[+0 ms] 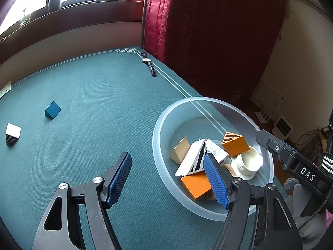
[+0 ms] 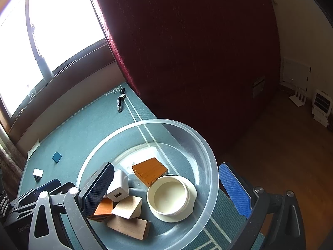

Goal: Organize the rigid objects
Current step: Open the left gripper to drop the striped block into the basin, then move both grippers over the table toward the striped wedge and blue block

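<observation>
Left tongs [image 1: 167,179] spread wide, nothing held, right finger overlapping near rim of clear bowl [image 1: 160,145]

Right tongs [image 2: 166,189] also released, straddling bowl from its near side, likely just dropping or steadying

Bowl holds orange blocks, pale wood wedges, white charger [image 2: 117,187], cream lid [image 2: 171,195]

Beyond, left of tongs: blue wedge [image 1: 53,110], striped white block [image 1: 13,133] not yet collected

Watch [image 1: 149,64] far ahead

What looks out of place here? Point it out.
A wristwatch lies at the table's far edge, unlike the blocks. A blue wedge and a striped block sit outside the bowl.
</observation>
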The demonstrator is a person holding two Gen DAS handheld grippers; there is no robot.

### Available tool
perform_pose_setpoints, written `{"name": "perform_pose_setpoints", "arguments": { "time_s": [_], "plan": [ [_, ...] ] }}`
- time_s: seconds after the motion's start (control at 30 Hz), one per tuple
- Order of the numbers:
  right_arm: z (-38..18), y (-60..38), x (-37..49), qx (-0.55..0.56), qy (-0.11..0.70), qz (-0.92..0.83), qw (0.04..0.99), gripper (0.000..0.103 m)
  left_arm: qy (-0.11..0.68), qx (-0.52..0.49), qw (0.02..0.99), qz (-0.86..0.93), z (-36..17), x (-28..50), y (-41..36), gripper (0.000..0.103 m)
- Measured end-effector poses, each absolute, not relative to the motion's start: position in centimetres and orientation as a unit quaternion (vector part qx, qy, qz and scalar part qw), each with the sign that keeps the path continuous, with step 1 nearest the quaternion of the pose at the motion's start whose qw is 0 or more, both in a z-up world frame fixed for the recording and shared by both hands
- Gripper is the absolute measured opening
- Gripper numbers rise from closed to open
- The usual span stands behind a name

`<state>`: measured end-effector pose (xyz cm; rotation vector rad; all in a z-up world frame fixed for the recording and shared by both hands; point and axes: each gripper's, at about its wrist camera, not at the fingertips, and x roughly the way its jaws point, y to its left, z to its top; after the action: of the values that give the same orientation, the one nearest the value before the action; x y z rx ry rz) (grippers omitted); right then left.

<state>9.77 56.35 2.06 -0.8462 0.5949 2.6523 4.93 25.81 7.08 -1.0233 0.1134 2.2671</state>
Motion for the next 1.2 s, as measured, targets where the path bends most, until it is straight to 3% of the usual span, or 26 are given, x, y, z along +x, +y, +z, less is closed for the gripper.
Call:
{"name": "perform_pose_setpoints", "arguments": {
  "time_s": [0.8, 0.97, 1.2],
  "plan": [
    [2.1, 54.4, 9.6, -0.300, 0.192, 0.925, 0.134, 0.102, 0.055, -0.386, 0.261, 0.883, 6.7, 4.4, 23.2, 0.075],
    [2.0, 53.8, 9.4, -0.303, 0.192, 0.924, 0.129, 0.102, 0.049, -0.386, 0.248, 0.887, 6.7, 4.0, 22.3, 0.081],
    [2.4, 52.7, 8.7, -0.304, 0.191, 0.926, 0.121, 0.102, 0.037, -0.389, 0.231, 0.891, 6.8, 2.9, 20.6, 0.081]
  ]
}}
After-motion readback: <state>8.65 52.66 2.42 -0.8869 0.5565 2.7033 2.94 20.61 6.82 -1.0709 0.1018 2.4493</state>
